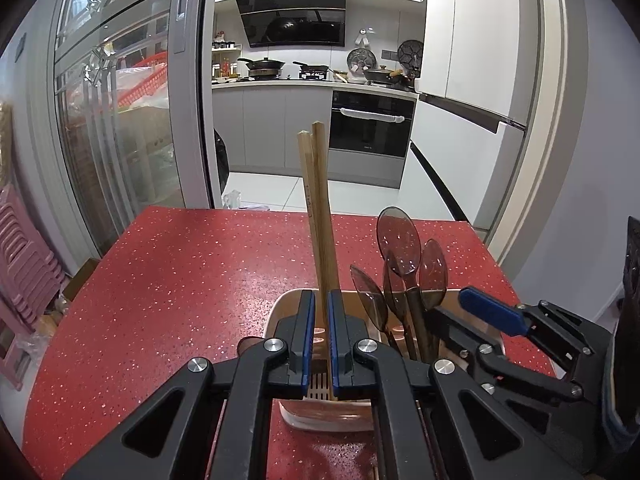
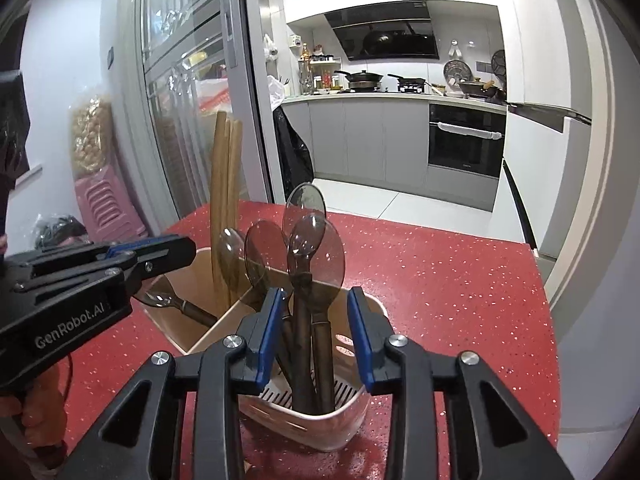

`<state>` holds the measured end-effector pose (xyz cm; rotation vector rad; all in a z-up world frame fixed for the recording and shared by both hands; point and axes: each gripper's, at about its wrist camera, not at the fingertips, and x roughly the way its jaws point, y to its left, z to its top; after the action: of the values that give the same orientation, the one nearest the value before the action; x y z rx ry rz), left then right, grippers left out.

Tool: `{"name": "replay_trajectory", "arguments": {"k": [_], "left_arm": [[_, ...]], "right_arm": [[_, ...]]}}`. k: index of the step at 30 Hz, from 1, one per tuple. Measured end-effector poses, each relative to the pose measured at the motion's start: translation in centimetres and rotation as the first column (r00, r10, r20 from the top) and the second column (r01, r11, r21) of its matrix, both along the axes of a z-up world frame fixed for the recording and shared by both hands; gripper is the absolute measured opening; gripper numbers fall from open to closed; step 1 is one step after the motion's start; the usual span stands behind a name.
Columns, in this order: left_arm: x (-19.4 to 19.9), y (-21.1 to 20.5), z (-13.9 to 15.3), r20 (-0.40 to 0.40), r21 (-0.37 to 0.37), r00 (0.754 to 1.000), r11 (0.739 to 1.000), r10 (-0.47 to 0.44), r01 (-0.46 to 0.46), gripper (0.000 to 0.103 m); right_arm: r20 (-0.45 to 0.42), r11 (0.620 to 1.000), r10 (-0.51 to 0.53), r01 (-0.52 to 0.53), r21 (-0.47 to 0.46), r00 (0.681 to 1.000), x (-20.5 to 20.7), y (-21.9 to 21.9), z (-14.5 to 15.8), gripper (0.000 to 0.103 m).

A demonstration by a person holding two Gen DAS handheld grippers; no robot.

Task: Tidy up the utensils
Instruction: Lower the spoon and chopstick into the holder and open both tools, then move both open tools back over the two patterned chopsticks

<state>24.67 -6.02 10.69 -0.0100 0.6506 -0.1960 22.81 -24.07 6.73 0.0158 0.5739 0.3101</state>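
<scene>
A beige two-compartment utensil holder [image 1: 286, 303] [image 2: 347, 420] stands on the red speckled table [image 1: 180, 280] [image 2: 440, 280]. My left gripper [image 1: 320, 300] [image 2: 152, 252] is shut on a pair of wooden chopsticks [image 1: 318, 208] [image 2: 224, 184], which stand upright in one compartment. Several smoky transparent spoons [image 1: 400, 236] [image 2: 308, 240] stand bowl-up in the other compartment. My right gripper [image 2: 316, 312] [image 1: 492, 312] is open around their handles, with its pads apart from them. One more spoon [image 2: 176, 302] lies tilted low in the chopstick compartment.
The table's far edge [image 1: 304, 211] drops to a white tiled floor leading into a kitchen. A glass sliding door [image 1: 120, 120] stands to the left, with stacked pink stools [image 1: 24, 248] beside it. A hand [image 2: 36, 408] holds the left gripper's handle.
</scene>
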Motion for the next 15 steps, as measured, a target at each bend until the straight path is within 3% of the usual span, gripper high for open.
{"name": "replay_trajectory", "arguments": {"k": [12,15], "left_arm": [[-1.9,0.6,1.1,0.019,-0.006,1.0,1.0,0.016,-0.016,0.032],[-2.7,0.9,1.3,0.02,-0.003,1.0,1.0,0.022,-0.022,0.032]], "right_arm": [[-0.059,0.994,-0.04,0.045,0.097,0.997,-2.5,-1.6,1.4,0.053],[-0.071,0.993,-0.047,0.054,0.103,0.996,-3.5,-1.7,1.6,0.062]]}}
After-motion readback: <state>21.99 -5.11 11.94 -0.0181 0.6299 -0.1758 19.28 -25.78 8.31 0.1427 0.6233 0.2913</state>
